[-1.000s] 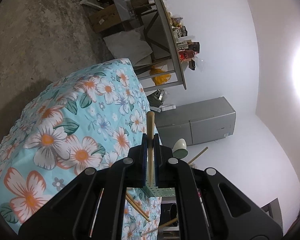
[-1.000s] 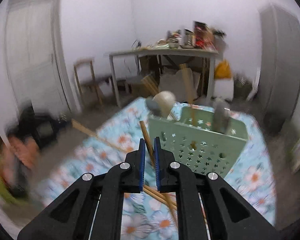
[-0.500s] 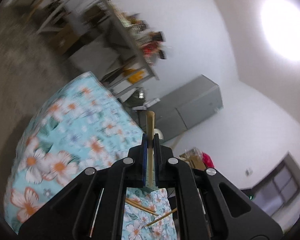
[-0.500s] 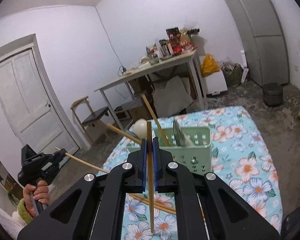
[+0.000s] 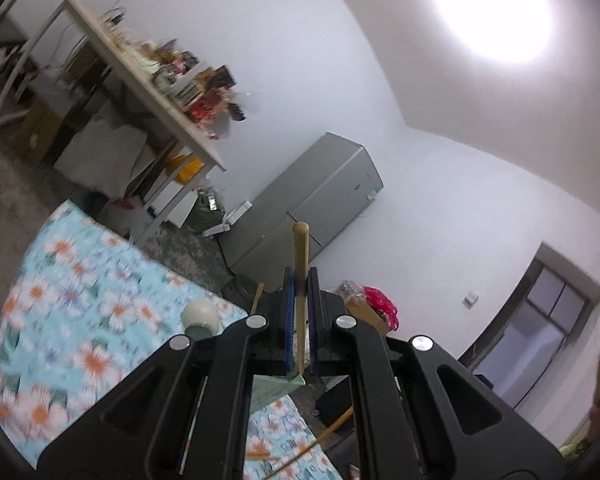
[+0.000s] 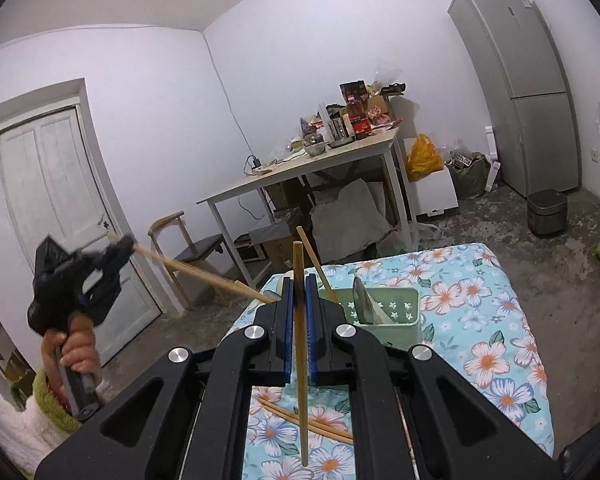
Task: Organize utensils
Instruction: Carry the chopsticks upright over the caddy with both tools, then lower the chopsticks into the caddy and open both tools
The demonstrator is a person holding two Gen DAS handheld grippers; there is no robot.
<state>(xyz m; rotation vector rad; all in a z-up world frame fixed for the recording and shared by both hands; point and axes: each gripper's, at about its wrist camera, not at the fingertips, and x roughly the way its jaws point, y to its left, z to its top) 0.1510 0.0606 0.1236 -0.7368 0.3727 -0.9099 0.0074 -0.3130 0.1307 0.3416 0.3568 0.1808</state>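
**Both grippers clamped on chopsticks above the floral tabletop**

The right gripper was closed on a wooden chopstick, held nearly upright between its blue pads, the lower end hanging over the flowered cloth of the tabletop. Just beyond it stood a green utensil basket near the tabletop's far edge, with a chopstick and a metal utensil leaning inside. Two loose chopsticks lay on the cloth at the near edge. Off the left edge, the left gripper was shut on another chopstick, gripped by a hand.
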